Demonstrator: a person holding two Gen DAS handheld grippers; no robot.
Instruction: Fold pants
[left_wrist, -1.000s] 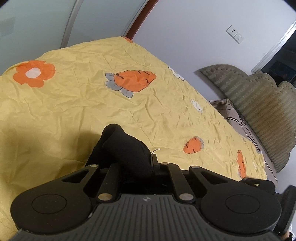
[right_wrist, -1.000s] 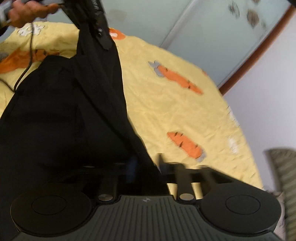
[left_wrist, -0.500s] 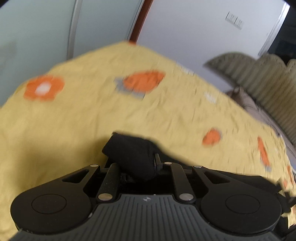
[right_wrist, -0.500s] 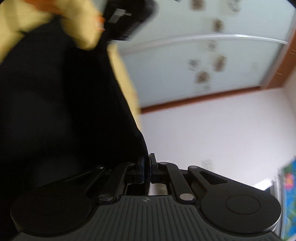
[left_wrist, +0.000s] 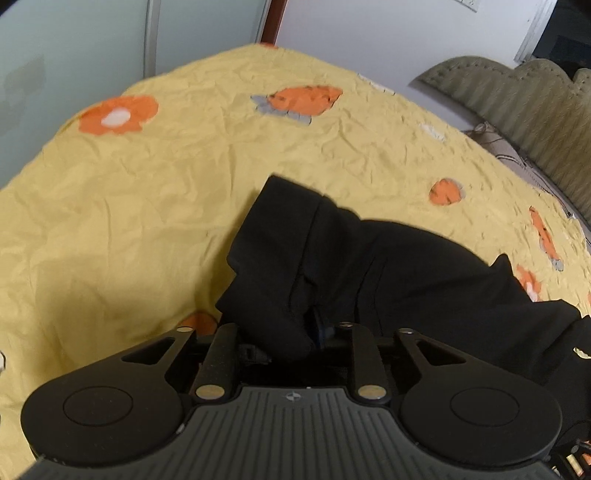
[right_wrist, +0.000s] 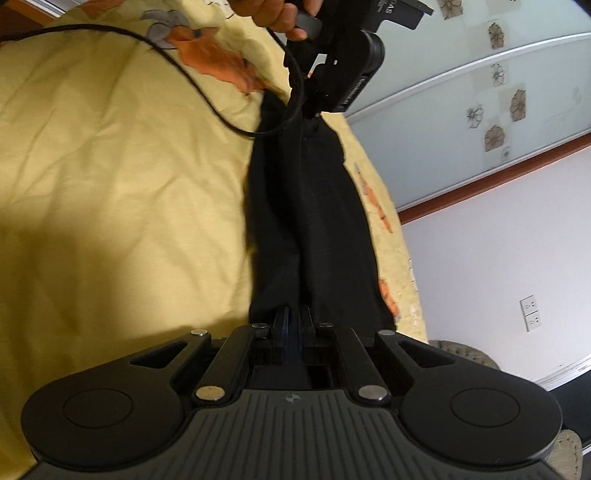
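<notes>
The black fabric pants (right_wrist: 314, 206) are stretched lengthwise over the yellow carrot-print bedsheet (right_wrist: 110, 166), their long axis running from the right gripper (right_wrist: 293, 328), whose fingers are clenched on one end, to the left gripper (left_wrist: 291, 339), whose fingers have just been opening around the bunched other end.

The left gripper (left_wrist: 291, 332) points steeply down, and its jaws have just been opening, with black cloth bunched between them. The right gripper (right_wrist: 292, 325) points shallowly downward, its jaws pinched nearly together on a cloth edge. In the right wrist view, a hand (right_wrist: 277, 14) grasps the left gripper's handle at the top.
</notes>
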